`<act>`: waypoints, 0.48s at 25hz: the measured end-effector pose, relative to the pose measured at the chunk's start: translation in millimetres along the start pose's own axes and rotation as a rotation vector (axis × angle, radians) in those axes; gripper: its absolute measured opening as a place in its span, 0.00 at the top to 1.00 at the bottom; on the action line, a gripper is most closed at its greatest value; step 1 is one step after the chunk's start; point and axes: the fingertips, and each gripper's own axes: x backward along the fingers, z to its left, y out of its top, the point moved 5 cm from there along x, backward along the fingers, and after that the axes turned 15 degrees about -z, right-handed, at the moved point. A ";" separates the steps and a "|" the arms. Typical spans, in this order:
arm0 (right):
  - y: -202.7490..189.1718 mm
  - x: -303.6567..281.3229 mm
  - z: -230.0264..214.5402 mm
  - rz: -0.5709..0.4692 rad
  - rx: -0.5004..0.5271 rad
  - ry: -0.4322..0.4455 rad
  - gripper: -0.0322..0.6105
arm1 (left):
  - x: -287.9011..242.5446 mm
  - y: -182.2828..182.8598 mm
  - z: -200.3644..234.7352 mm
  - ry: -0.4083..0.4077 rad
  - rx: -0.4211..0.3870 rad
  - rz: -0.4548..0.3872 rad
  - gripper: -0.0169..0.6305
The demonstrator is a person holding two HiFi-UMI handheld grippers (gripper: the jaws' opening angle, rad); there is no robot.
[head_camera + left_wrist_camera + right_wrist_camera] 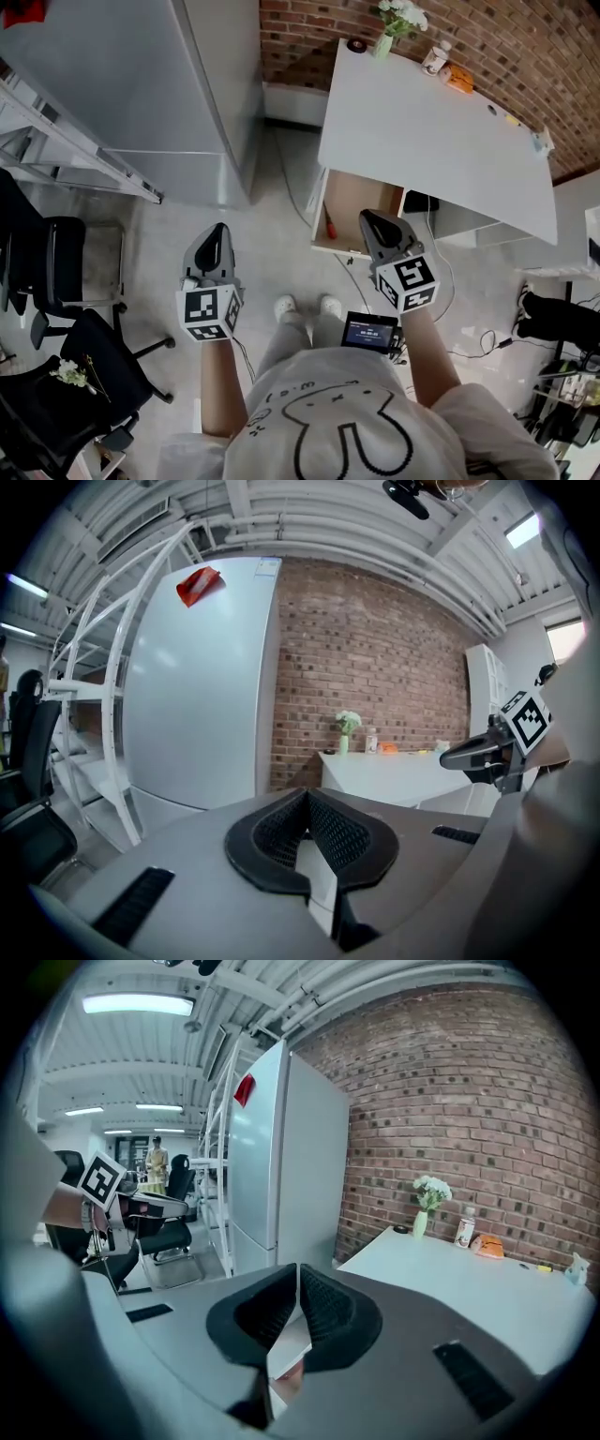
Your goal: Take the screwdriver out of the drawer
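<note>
A screwdriver (330, 226) with a red handle lies at the left end of the open wooden drawer (361, 199) under the white desk (422, 131). My right gripper (367, 217) is shut with nothing in it, and in the head view its tip overlaps the drawer's front right part. My left gripper (220, 229) is shut and empty too, held over the floor well left of the drawer. The pads meet in the left gripper view (307, 794) and in the right gripper view (297, 1269). Neither gripper view shows the screwdriver.
A tall grey refrigerator (141, 84) stands left of the desk, with a white ladder rack (75, 150) beside it. Black chairs (56, 272) crowd the left. On the desk's far edge are a flower vase (394, 28) and small items. Cables (469, 347) trail on the floor.
</note>
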 end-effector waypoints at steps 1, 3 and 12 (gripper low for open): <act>-4.0 -2.4 0.4 0.010 -0.004 0.006 0.91 | 1.1 -5.6 0.7 0.005 0.008 0.012 0.95; -13.2 -7.2 -0.1 0.031 -0.014 0.019 0.91 | 2.5 -17.2 1.7 0.020 0.018 0.038 0.95; -71.8 -26.5 -15.6 0.119 -0.067 0.079 0.91 | -1.8 -74.8 2.7 0.092 0.068 0.148 0.95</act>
